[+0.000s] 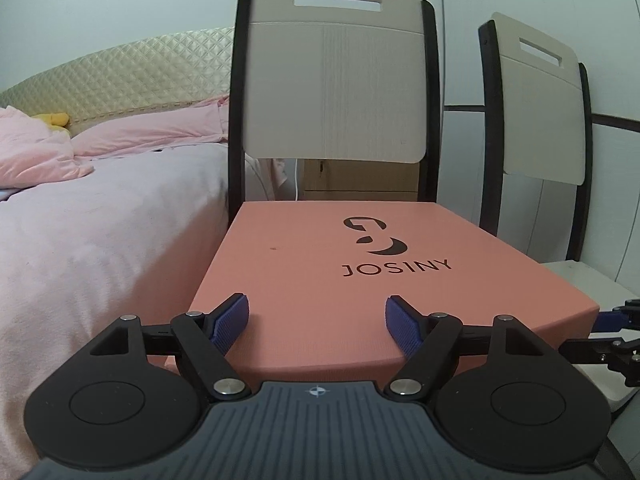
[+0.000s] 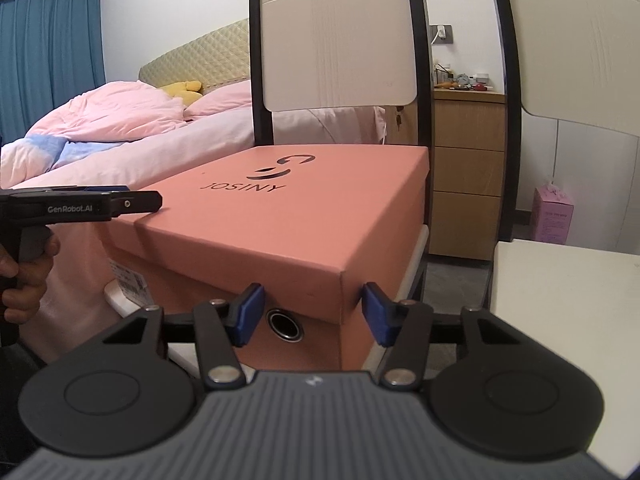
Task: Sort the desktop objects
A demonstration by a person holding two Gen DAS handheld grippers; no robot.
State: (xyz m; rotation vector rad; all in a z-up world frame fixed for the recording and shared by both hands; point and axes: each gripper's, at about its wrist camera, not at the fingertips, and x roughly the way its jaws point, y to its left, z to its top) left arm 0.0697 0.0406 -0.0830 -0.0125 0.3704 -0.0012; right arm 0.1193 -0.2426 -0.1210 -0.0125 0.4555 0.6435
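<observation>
1. Pink shoebox point(image 1: 320, 280), lid on, sits on the seat of a chair point(image 1: 336, 80) beside the bed point(image 1: 100, 220).
2. Long axis runs from the chair's front edge toward its backrest; the "JOSINY" print reads across the lid.
3. Left tongs point(image 1: 317, 322) hover above the lid's near end, jaws apart, holding nothing.
4. Right tongs point(image 2: 313, 314) straddle the box's near corner; their blue pads point(image 2: 250, 312) sit at the lid's lower edge, closed on it.

Two pale-backed chairs point(image 1: 336, 88) with black frames stand against a white wall point(image 1: 120, 0). At nine o'clock lies a bed point(image 1: 100, 240) with pink bedding and a quilted beige headboard point(image 2: 200, 52); teal curtains point(image 2: 48, 48) hang at ten o'clock, a wooden drawer unit point(image 2: 468, 160) at three.
</observation>
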